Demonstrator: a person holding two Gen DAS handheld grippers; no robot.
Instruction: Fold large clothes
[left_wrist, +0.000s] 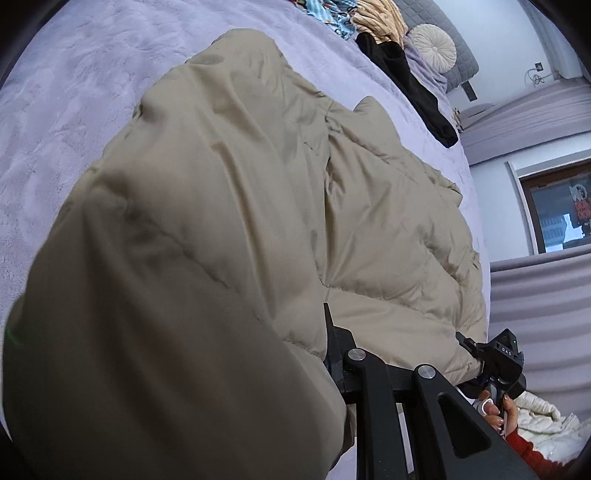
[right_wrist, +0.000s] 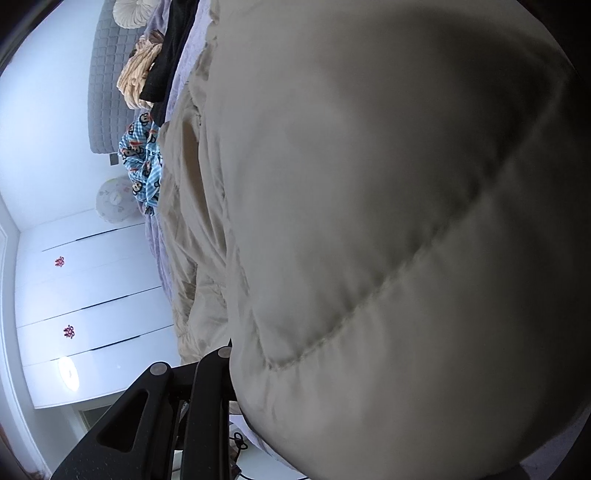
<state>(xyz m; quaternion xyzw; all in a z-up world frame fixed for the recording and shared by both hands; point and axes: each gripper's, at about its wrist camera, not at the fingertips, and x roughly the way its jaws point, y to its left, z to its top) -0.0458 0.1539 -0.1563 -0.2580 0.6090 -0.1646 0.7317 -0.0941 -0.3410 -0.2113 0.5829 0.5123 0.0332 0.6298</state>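
Observation:
A large beige puffer jacket (left_wrist: 229, 192) lies across the lilac bedspread (left_wrist: 74, 110), and part of it is lifted close to both cameras. In the left wrist view its fabric drapes over my left gripper (left_wrist: 332, 343), whose fingertips are hidden in the fold; it looks shut on the jacket. My right gripper (left_wrist: 476, 350), held by a hand in a red sleeve, grips the jacket's edge at the lower right. In the right wrist view the jacket (right_wrist: 388, 221) bulges over the right gripper (right_wrist: 229, 354) and hides its fingers.
A black garment (left_wrist: 410, 81), a peach blanket (right_wrist: 136, 81), a blue cartoon-print cloth (right_wrist: 142, 162) and a round cushion (left_wrist: 432, 46) lie near the grey headboard (right_wrist: 107, 74). A white puffy garment (left_wrist: 543, 424) lies off the bed. White wardrobe doors (right_wrist: 92, 295) stand beside the bed.

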